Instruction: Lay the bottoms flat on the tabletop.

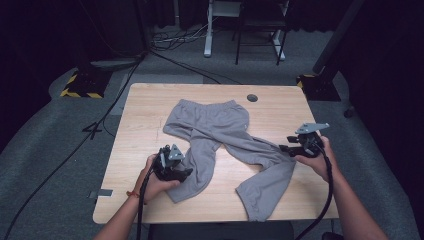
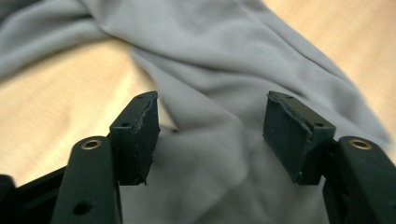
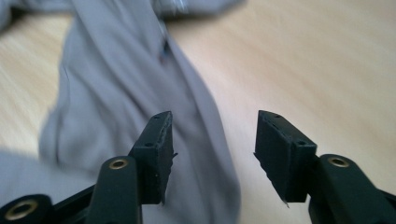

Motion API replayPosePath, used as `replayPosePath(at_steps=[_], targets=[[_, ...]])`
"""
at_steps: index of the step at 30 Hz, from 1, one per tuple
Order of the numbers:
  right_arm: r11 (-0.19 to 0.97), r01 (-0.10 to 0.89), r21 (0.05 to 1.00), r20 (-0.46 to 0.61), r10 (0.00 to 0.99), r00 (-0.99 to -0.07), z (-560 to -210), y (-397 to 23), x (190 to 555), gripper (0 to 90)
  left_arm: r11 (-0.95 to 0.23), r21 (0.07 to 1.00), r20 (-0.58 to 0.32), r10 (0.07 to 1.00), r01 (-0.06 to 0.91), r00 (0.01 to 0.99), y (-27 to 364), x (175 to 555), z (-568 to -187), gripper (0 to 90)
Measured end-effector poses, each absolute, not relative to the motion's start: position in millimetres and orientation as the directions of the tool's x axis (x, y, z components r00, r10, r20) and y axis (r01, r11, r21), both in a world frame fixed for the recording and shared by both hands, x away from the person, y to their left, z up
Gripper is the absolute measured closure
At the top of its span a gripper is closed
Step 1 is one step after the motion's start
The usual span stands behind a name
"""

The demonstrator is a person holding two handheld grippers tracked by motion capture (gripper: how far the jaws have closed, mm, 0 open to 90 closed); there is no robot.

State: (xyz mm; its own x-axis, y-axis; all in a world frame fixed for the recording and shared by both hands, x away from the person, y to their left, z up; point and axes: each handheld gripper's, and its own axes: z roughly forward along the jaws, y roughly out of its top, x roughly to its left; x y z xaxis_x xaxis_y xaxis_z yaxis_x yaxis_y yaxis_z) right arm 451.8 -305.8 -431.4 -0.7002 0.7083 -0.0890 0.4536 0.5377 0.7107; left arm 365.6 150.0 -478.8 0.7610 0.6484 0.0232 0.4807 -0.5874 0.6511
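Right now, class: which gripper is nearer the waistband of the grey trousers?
Left. The left gripper sits by one trouser leg, below the waistband; the right gripper is off to the side, near the other leg.

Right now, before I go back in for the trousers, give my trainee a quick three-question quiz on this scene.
1. True or false: the left gripper is clamped on the trousers.
2. Which end of the trousers lies farthest from the person? A) the waistband B) both leg ends C) a pocket
3. Fill in: the right gripper has its jaws ____, with nothing pinched between them.

Key
1. False: in the left gripper view the jaws stand apart over the cloth, and the pads do not press on it.
2. A: in the high view the waistband lies toward the far side of the table, and the legs cross and run toward the person.
3. open
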Motion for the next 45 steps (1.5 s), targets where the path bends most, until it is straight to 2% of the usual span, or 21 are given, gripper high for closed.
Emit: replayPosePath(at_steps=[1, 4, 10, 14, 18, 23, 28, 34, 38, 45], targets=[[0.536, 0.431, 0.726, -0.092, 0.697, -0.712, -430, -297, 458, 46.9, -0.594, 0.647, 0.028, 0.645, 0.478, 0.764, 150, 360, -480, 32.2], [0.534, 0.38, 0.755, -0.087, 0.656, -0.75, -431, -265, 479, 47.9, -0.6, 0.642, 0.019, 0.636, 0.478, 0.772, 149, 349, -485, 33.1], [0.6, 0.335, 0.727, -0.087, 0.565, -0.821, -446, -185, 527, 56.0, -0.594, 0.64, -0.014, 0.624, 0.487, 0.781, 153, 343, -490, 43.6], [0.616, 0.348, 0.706, -0.078, 0.557, -0.827, -462, -147, 552, 58.5, -0.59, 0.65, -0.021, 0.616, 0.479, 0.787, 155, 342, -490, 52.7], [0.608, 0.395, 0.689, -0.07, 0.598, -0.799, -476, -133, 570, 61.9, -0.611, 0.644, -0.011, 0.594, 0.46, 0.805, 154, 338, -489, 61.8], [0.576, 0.465, 0.672, -0.078, 0.68, -0.729, -488, -144, 585, 68.0, -0.617, 0.643, -0.016, 0.581, 0.453, 0.814, 156, 335, -488, 72.7], [0.549, 0.535, 0.642, -0.165, 0.781, -0.603, -486, -184, 597, 69.9, -0.621, 0.639, -0.014, 0.581, 0.454, 0.814, 156, 333, -488, 77.7], [0.457, 0.634, 0.624, -0.22, 0.881, -0.418, -485, -256, 605, 70.2, -0.641, 0.618, -0.012, 0.572, 0.455, 0.82, 153, 323, -486, 78.3], [0.426, 0.673, 0.605, -0.275, 0.905, -0.325, -484, -286, 605, 69.9, -0.655, 0.601, -0.028, 0.556, 0.458, 0.831, 152, 308, -484, 77.9], [0.384, 0.698, 0.604, -0.291, 0.922, -0.256, -484, -313, 604, 63.6, -0.686, 0.573, -0.04, 0.523, 0.449, 0.851, 150, 279, -480, 71.0]])
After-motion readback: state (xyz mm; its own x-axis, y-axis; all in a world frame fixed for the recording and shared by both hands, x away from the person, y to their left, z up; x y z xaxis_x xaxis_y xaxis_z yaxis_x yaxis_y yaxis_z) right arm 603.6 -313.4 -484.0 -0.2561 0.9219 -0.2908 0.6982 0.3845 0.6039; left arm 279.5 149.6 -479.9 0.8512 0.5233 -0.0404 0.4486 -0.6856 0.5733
